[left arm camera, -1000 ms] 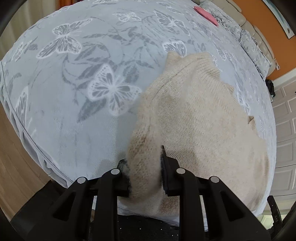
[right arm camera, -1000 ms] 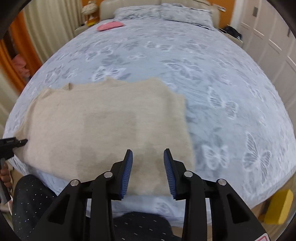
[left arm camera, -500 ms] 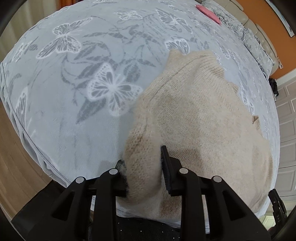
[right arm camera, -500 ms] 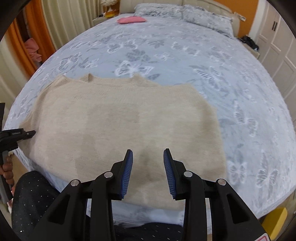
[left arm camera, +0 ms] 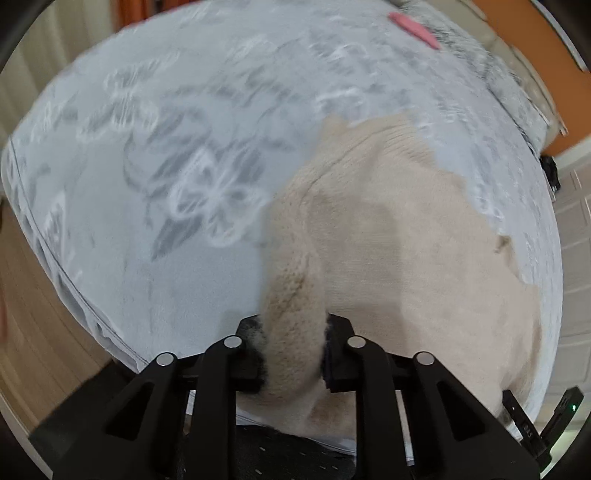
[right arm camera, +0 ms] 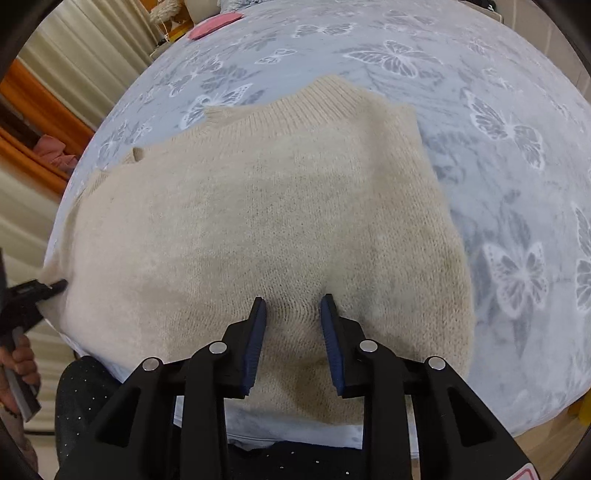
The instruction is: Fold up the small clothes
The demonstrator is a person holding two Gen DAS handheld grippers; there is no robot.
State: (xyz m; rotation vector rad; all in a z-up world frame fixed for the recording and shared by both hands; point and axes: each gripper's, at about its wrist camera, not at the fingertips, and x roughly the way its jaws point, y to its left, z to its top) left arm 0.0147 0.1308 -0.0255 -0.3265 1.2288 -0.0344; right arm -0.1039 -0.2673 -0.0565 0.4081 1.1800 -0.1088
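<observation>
A small cream knitted sweater (right arm camera: 258,206) lies spread on the bed near its front edge, ribbed neckline away from me. It also shows in the left wrist view (left arm camera: 399,258). My left gripper (left arm camera: 293,339) is shut on a bunched fold at the sweater's left edge; it appears at the left of the right wrist view (right arm camera: 33,291). My right gripper (right arm camera: 293,306) is open, its blue pads (right arm camera: 256,343) resting low over the sweater's front hem, with knit between the fingers.
The bed (right arm camera: 498,155) has a grey bedspread with white butterflies. A pink item (right arm camera: 212,27) lies at the far end by the pillows (left arm camera: 509,74). Curtains (right arm camera: 92,48) hang left; wood floor (left arm camera: 33,332) lies beyond the bed's corner.
My right gripper has moved forward and down onto the sweater's front hem. My left gripper has gathered the sweater's left edge more tightly and shifted a little; its view is blurred.
</observation>
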